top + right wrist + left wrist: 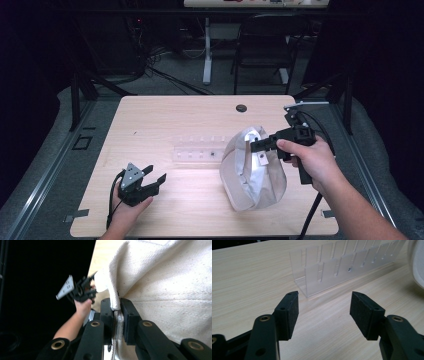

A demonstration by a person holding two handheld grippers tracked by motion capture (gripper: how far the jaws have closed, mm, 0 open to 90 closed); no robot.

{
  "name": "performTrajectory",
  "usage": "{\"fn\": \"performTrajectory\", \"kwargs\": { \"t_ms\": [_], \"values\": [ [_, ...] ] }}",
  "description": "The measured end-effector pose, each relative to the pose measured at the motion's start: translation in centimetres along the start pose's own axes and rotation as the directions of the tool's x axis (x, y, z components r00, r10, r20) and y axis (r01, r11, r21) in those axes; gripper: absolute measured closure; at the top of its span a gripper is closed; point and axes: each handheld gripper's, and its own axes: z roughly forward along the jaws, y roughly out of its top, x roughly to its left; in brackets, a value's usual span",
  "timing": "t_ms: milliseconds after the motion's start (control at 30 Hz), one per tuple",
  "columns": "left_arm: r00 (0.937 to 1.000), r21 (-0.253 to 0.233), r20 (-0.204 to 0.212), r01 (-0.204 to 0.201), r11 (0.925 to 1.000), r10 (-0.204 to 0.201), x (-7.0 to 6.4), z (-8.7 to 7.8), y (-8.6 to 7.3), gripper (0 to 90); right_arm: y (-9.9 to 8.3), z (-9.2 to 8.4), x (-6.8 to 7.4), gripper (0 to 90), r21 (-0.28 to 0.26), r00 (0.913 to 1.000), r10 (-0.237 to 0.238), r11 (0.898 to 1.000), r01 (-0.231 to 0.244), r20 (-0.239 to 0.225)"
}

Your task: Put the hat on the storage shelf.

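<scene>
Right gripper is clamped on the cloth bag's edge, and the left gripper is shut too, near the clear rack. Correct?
Not quite. The left gripper is open, its jaws wide apart, as the left gripper view shows. The right gripper is clamped on the cloth bag.

Black gripper (324,312), jaws spread wide, points at a clear slotted rack (342,267) on a pale wooden table (249,277).

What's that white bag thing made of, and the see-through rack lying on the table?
The bag looks like cream woven cloth, perhaps canvas: a matte, grainy weave with a stitched hem, pinched by the right gripper. The rack looks like clear, glossy plastic, likely acrylic: the wood shows through its slotted walls.
</scene>
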Motion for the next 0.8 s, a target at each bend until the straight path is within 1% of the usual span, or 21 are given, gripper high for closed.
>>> {"fn": "performTrajectory", "kwargs": {
  "t_ms": [100, 167, 233, 267, 333, 400, 467, 500, 567, 667, 733, 800],
  "values": [
    [0.9999, 0.007, 0.010, -0.011, 0.9999, 0.011, -0.3, 0.1, 0.0, 39.3, 0.4, -0.2, 0.2, 81.5, -0.015, 1.0000, -0.001, 1.000, 0.001, -0.004],
    [0.9998, 0.006, 0.013, -0.015, 0.9999, 0.014, -0.5, 0.2, 0.0, 38.8, 1.0, -0.3, 0.7, 81.5, -0.035, 1.0000, 0.001, 0.999, -0.002, -0.009],
    [0.9997, 0.007, 0.017, -0.015, 0.9999, 0.015, -0.5, 0.2, 0.0, 38.5, 1.2, -0.3, 0.8, 81.5, -0.037, 0.9999, -0.002, 0.999, 0.002, -0.011],
    [0.9998, 0.007, 0.019, -0.012, 0.9999, 0.012, -0.6, 0.2, 0.0, 38.3, 1.6, -0.2, 1.2, 81.5, -0.048, 0.9999, -0.003, 0.999, 0.002, -0.011],
    [0.9997, 0.007, 0.019, -0.013, 0.9999, 0.013, -0.6, 0.2, 0.0, 38.3, 1.7, -0.2, 1.3, 81.5, -0.048, 1.0000, 0.001, 0.999, -0.001, -0.009],
    [0.9996, 0.011, 0.019, -0.022, 0.9997, 0.022, -0.7, 0.3, -0.1, 38.3, 2.3, -0.2, 1.8, 81.5, -0.064, 1.0000, -0.001, 0.998, 0.001, -0.009],
    [0.9994, 0.017, 0.022, -0.026, 0.9995, 0.025, -0.8, 0.3, -0.1, 38.3, 2.5, -0.2, 1.9, 81.5, -0.065, 1.0000, -0.001, 0.998, 0.001, -0.010],
    [0.9994, 0.019, 0.024, -0.026, 0.9995, 0.025, -0.9, 0.4, 0.0, 38.2, 2.9, -0.2, 2.3, 81.5, -0.077, 0.9999, -0.002, 0.997, 0.001, -0.015],
    [0.9992, 0.018, 0.027, -0.030, 0.9994, 0.030, -0.9, 0.4, 0.0, 38.0, 3.1, -0.2, 2.4, 81.5, -0.086, 0.9999, -0.002, 0.996, 0.000, -0.017],
    [0.9991, 0.017, 0.034, -0.025, 0.9995, 0.024, -1.0, 0.4, 0.0, 37.1, 3.7, -0.1, 2.9, 81.5, -0.099, 0.9997, -0.004, 0.995, 0.002, -0.025],
    [0.9992, 0.015, 0.034, -0.022, 0.9996, 0.022, -1.1, 0.4, 0.0, 36.3, 4.3, 0.0, 3.2, 81.5, -0.113, 0.9993, 0.002, 0.994, -0.007, -0.036],
    [0.9992, 0.012, 0.036, -0.019, 0.9997, 0.019, -1.1, 0.4, 0.0, 36.2, 4.5, 0.1, 3.2, 81.5, -0.116, 0.9993, 0.001, 0.993, -0.006, -0.037]
  ]
}}
